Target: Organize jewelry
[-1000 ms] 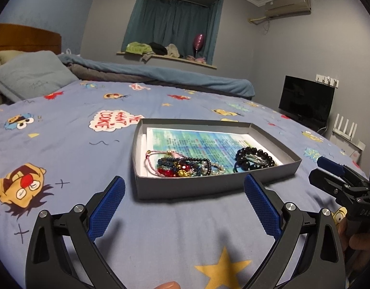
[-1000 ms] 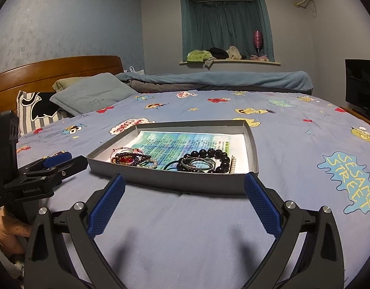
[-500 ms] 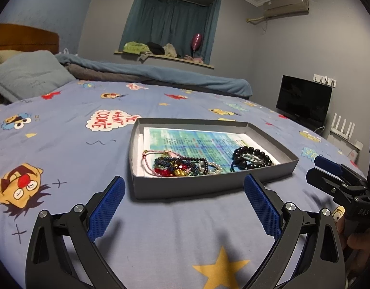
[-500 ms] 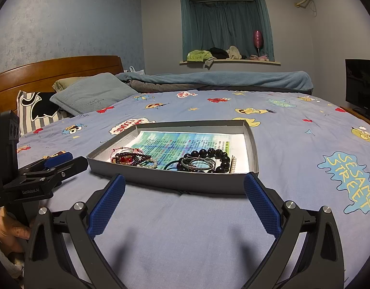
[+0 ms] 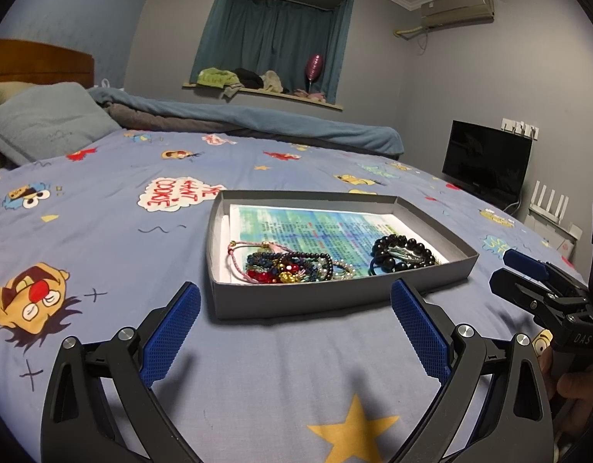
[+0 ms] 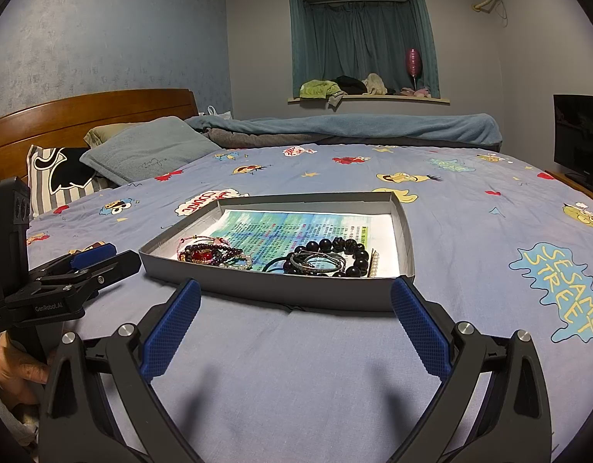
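A shallow grey box [image 5: 327,299] lies on the bed, lined with a printed sheet. In it lie a tangle of coloured bead bracelets [image 5: 284,266] at the left and a black bead bracelet [image 5: 402,252] at the right. The same box [image 6: 296,293] shows in the right wrist view with the coloured bracelets [image 6: 209,254] and black beads [image 6: 335,256]. My left gripper [image 5: 296,328] is open and empty, just short of the box. My right gripper [image 6: 296,328] is open and empty, also just short of the box.
The blue cartoon-print bedsheet [image 5: 103,231] spreads all around the box. A grey pillow [image 6: 149,150] and wooden headboard [image 6: 88,110] are at the left. A folded blanket [image 5: 257,119] lies along the far edge. A black TV [image 5: 485,164] stands at the right.
The left wrist view has shifted slightly, with the box a little lower and to the left in frame. The right gripper has barely moved. Both stay open.
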### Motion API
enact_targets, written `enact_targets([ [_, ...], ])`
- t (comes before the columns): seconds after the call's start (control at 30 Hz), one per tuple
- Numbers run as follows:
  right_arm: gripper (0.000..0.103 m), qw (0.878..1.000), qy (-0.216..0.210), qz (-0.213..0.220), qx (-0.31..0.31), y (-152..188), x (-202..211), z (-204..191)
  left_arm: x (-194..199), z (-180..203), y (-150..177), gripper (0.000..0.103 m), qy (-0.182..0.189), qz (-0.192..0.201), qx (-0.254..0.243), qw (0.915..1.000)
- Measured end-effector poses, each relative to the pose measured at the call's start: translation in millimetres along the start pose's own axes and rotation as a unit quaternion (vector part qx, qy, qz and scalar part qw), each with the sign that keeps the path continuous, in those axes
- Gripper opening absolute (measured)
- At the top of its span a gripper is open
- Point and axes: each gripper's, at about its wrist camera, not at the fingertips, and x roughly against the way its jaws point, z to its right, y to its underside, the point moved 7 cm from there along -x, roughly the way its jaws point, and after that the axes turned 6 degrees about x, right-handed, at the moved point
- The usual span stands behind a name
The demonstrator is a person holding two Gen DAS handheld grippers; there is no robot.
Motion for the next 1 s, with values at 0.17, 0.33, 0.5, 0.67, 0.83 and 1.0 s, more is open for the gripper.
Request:
enact_targets([
  [0.17,0.097,1.0,0.0,0.0,0.0,0.0,0.1,-0.2,-0.3,0.1,0.3,0.098,0.0,0.0,0.0,1.0],
  [0.33,0.097,1.0,0.0,-0.001,0.0,0.2,0.0,0.1,-0.3,0.0,0.3,0.098,0.0,0.0,0.0,1.0],
  [0.5,0.097,1.0,0.0,0.0,0.0,0.0,0.0,0.0,0.6,0.1,0.8,0.098,0.0,0.0,-0.001,1.0],
  [0.67,0.097,1.0,0.0,0.0,0.0,-0.2,0.1,-0.1,0.7,0.1,0.8,0.098,0.0,0.0,-0.001,1.0],
  [0.83,0.097,1.0,0.0,-0.001,0.0,0.1,-0.2,0.0,0.6,0.3,0.7,0.098,0.0,0.0,-0.001,1.0],
  [1.0,0.097,1.0,0.0,-0.001,0.0,0.1,-0.2,0.1,-0.1,1.7,1.9,0.098,-0.002,0.0,-0.008,1.0],
])
